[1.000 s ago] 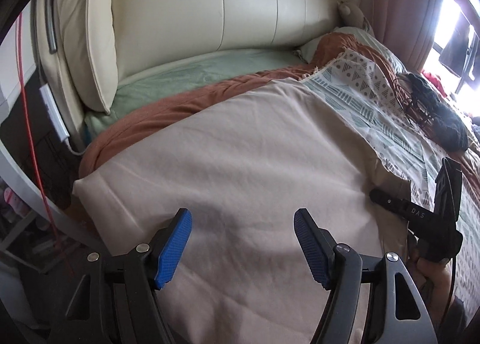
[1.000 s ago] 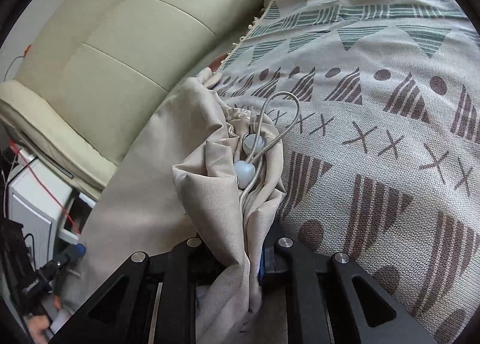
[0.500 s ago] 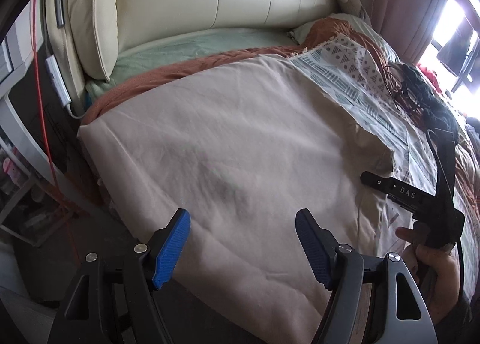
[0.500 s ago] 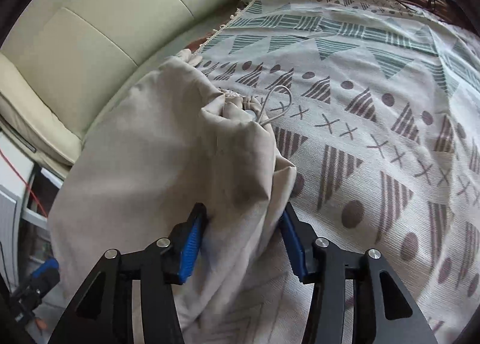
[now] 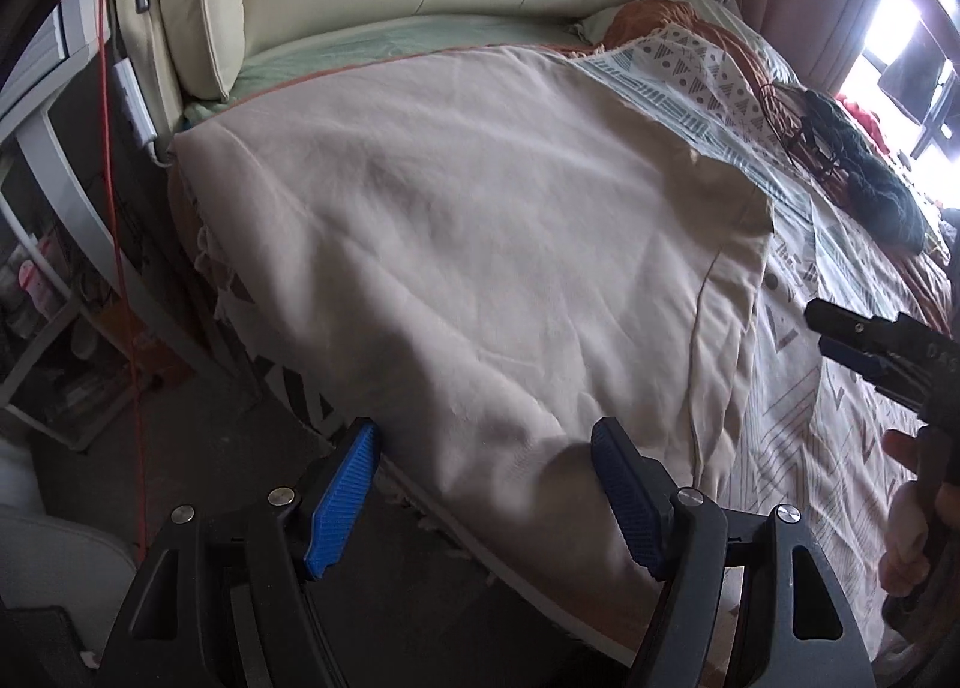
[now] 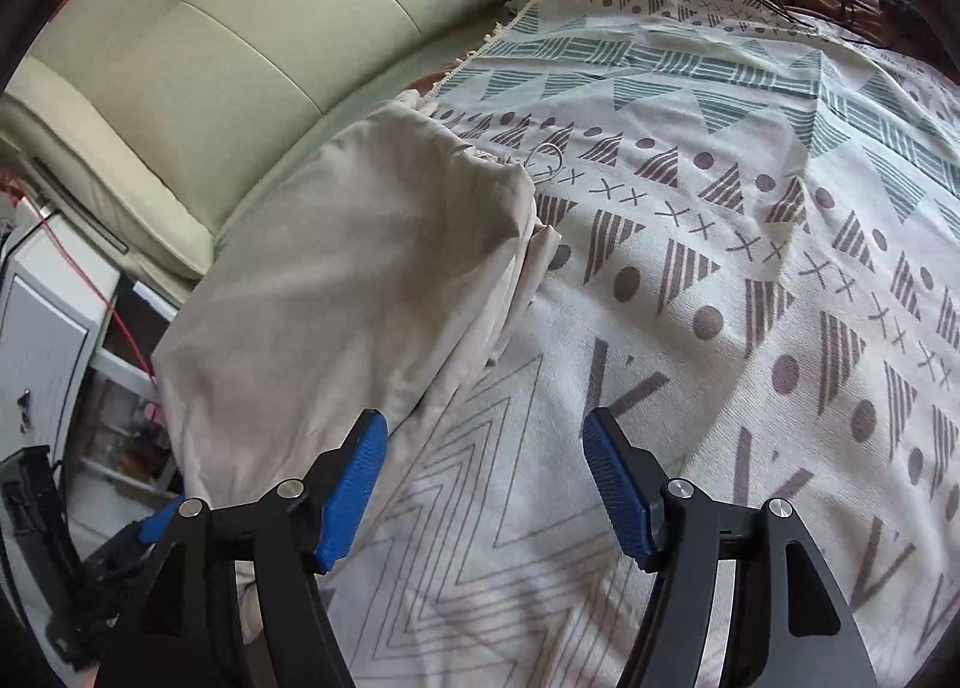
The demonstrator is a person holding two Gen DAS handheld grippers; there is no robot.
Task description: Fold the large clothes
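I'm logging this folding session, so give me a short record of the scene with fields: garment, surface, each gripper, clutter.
garment: beige cloth garment, spread flat on the bed, near edge hanging over the side
surface: white patterned bedspread
left gripper: open, empty, above the garment's near edge
right gripper: fingers opening, nothing between them
clutter: dark tangled cables at the far end
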